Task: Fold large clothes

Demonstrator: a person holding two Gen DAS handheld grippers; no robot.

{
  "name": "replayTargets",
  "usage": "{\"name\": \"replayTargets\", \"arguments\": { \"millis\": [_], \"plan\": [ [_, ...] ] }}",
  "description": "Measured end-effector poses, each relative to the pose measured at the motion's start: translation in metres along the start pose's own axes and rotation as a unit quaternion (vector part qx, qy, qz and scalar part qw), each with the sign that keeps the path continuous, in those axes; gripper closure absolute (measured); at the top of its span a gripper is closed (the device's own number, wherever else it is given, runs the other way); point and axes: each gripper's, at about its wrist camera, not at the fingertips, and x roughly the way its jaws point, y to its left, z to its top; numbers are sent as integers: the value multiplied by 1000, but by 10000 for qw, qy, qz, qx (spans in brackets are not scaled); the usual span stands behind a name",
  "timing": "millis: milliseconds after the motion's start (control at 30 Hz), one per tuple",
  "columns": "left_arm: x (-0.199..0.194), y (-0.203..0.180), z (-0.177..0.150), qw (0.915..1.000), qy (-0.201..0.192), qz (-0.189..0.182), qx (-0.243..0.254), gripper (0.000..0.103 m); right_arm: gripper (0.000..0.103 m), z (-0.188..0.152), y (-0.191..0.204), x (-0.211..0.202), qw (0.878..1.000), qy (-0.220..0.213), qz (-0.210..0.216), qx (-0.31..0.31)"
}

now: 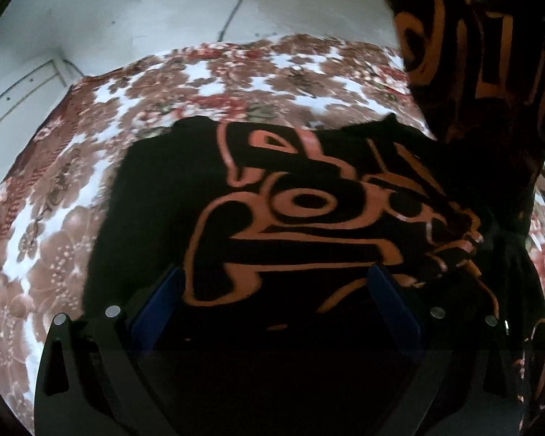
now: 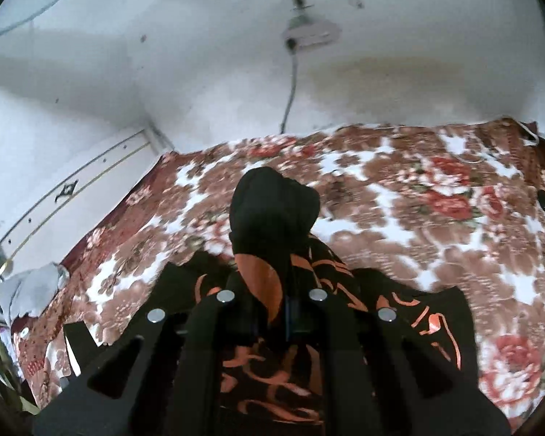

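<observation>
A large black garment with orange lettering lies spread on a floral bedspread. My left gripper is open just above the garment's near part, its blue-padded fingers wide apart. At the upper right of the left wrist view a part of the garment hangs lifted. My right gripper is shut on a bunched fold of the garment, which sticks up between the fingers above the bed.
The bedspread covers the whole bed. White walls stand behind it, with a cable hanging from a wall fitting. A grey cloth lies at the bed's left edge. Small objects sit at the far right edge.
</observation>
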Motion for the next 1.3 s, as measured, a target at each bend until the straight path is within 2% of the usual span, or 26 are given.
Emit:
{"name": "replayTargets", "arguments": {
  "millis": [267, 467, 567, 700, 800, 833, 867, 900, 933, 1000, 1067, 1100, 1167, 1233, 1300],
  "plan": [
    [-21, 51, -15, 9991, -162, 342, -163, 5, 93, -21, 78, 56, 9980, 509, 278, -231],
    [-39, 99, -35, 9979, -17, 490, -421, 5, 94, -37, 132, 86, 9935, 846, 462, -610],
    [-44, 119, -47, 9969, 74, 543, -561, 5, 93, -59, 158, 102, 9901, 922, 254, -1023],
    [-48, 138, -62, 9952, 169, 550, -785, 5, 93, -96, 167, 136, 9814, 1448, 82, -1255],
    [-51, 141, -70, 9951, 194, 552, -795, 5, 85, -118, 171, 151, 9744, 1678, 28, -1497],
    [-51, 141, -71, 9951, 215, 557, -785, 5, 77, -122, 171, 154, 9728, 1698, 22, -1573],
    [-51, 142, -72, 9951, 228, 549, -784, 5, 69, -128, 172, 157, 9710, 1743, 77, -1632],
    [-52, 141, -72, 9952, 230, 542, -782, 5, 42, -132, 172, 158, 9707, 1791, 250, -1585],
    [-52, 141, -72, 9952, 206, 551, -782, 5, 25, -135, 172, 156, 9712, 1790, 388, -1524],
    [-57, 141, -70, 9954, 130, 570, -757, 5, 15, -137, 175, 150, 9721, 1710, 572, -1499],
    [-65, 142, -65, 9952, 15, 567, -794, 5, 12, -130, 174, 139, 9755, 1614, 661, -1344],
    [-68, 143, -62, 9949, -19, 589, -821, 5, 12, -122, 169, 127, 9778, 1492, 919, -1147],
    [-75, 147, -54, 9941, -119, 534, -933, 5, 5, -102, 152, 105, 9835, 1196, 1077, -827],
    [-79, 150, -45, 9930, -201, 450, -1071, 5, 5, -77, 118, 80, 9909, 864, 875, -542],
    [-76, 151, -33, 9924, -199, 272, -1187, 5, 5, -58, 79, 66, 9955, 772, 356, -418]
  ]
}}
